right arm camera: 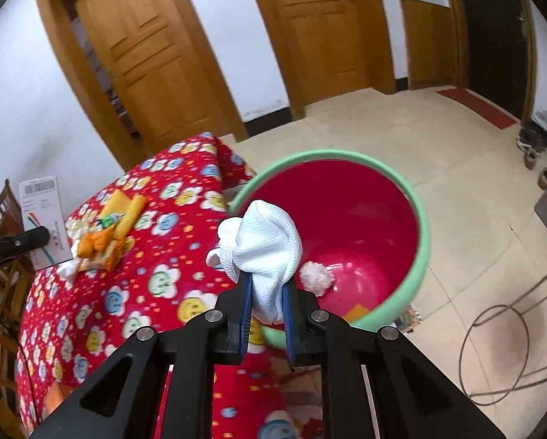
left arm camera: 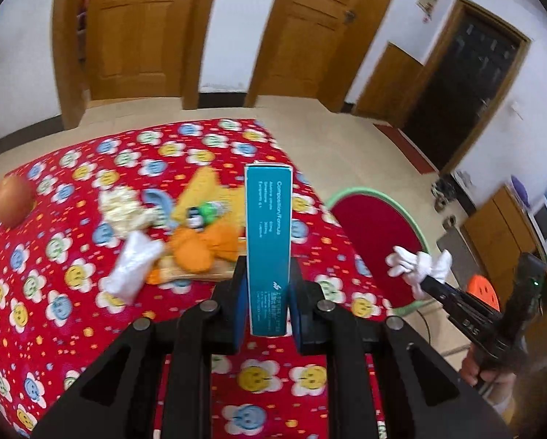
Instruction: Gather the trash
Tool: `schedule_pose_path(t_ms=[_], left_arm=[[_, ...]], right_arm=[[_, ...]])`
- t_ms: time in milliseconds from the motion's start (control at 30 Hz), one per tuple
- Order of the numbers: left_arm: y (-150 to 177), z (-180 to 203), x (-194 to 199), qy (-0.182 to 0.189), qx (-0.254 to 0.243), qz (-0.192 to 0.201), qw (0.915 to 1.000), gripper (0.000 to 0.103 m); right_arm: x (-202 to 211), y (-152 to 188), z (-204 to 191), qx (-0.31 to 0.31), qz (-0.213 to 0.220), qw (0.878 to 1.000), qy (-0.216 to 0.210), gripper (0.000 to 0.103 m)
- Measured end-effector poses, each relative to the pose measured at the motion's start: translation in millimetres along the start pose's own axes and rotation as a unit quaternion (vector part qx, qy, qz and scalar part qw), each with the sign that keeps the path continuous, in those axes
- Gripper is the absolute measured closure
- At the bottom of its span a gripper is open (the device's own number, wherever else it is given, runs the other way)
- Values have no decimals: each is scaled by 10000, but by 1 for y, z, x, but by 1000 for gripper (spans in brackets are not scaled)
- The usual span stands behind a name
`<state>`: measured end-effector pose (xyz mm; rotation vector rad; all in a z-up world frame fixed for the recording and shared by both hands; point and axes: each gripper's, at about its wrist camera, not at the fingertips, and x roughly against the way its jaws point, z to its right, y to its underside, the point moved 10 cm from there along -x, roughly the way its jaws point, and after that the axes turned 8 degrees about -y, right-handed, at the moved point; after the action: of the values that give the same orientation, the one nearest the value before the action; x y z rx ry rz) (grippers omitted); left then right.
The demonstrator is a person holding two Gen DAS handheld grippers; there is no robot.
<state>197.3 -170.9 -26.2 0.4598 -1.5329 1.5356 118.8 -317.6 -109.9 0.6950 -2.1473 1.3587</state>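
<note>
Teal upright box [left arm camera: 268,248], white print

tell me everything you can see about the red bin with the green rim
The bin is a round tub, plastic by its look, glossy red inside with a pale green rim. It stands upright on the tiled floor by the corner of the table with the red flowered cloth; whether they touch is unclear. Inside lie a crumpled white wad and a yellow scrap. The right gripper holds a white cloth above its near rim.
</note>
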Motion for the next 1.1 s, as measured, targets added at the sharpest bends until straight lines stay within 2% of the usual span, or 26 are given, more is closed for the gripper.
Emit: schedule_pose_path(t_ms=[433,500,567,867,1100], left_arm=[[0,80,-31,105,-809,-436,9957,84],[1,90,-36,124,-911,-493,9945,84],[3,101,-42,150,-1032,-561,9930,84],[18,142,-74,248,-1473,-921,9845,84],[19,160,-91,383,-1519,-1001,9826,84]], right_arm=[[1,-2,38,-391,142,9991,67,81],[4,-2,43,-452,185,9988,81,77],[6,-2,47,-505,236,9984,96,68],[16,2,54,-573,335,9978,88,67],[22,2,58,-619,399,9973,79,67]])
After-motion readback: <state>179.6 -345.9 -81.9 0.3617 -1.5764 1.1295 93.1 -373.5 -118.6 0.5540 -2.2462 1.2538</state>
